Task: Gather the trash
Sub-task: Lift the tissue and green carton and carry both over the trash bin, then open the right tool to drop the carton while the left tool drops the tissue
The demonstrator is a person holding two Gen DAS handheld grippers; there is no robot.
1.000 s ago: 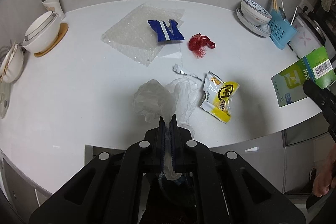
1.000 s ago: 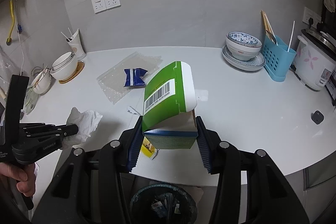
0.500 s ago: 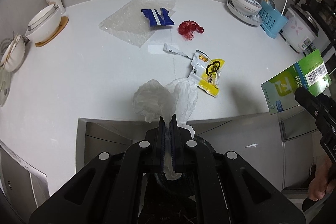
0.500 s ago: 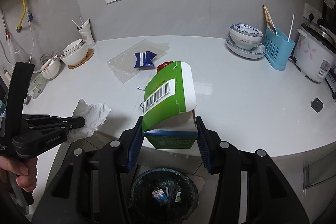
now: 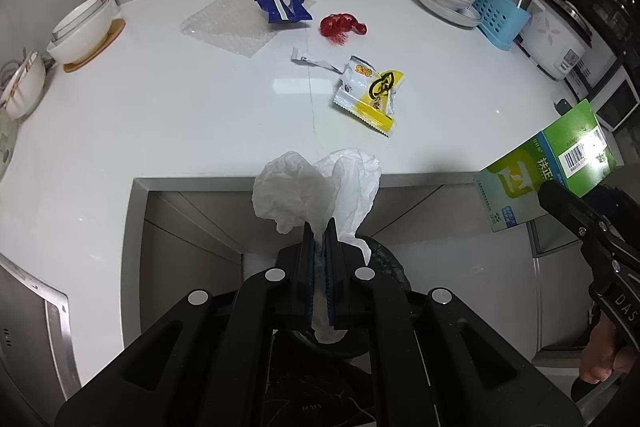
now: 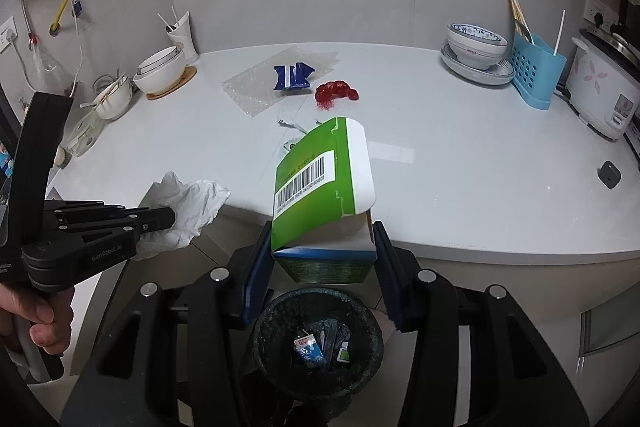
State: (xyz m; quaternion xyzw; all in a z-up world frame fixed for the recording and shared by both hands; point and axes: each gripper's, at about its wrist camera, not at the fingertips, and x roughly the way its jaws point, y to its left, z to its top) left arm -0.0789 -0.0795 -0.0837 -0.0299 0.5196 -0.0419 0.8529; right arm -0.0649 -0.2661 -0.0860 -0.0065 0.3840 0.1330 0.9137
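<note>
With the right gripper (image 6: 322, 259) clamping the green carton (image 6: 320, 187) just above the bin (image 6: 318, 343) and the left gripper (image 5: 319, 239) pinching crumpled tissue (image 5: 316, 187) beside it, either could snag the rim.

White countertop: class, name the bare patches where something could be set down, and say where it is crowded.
Bare: the countertop stretch between the white bowls on the wooden coaster and the yellow-and-white snack wrapper; also the right stretch between the red mesh scrap and white rice cooker. Crowded: the middle back, with bubble wrap sheet and blue wrapper.
</note>
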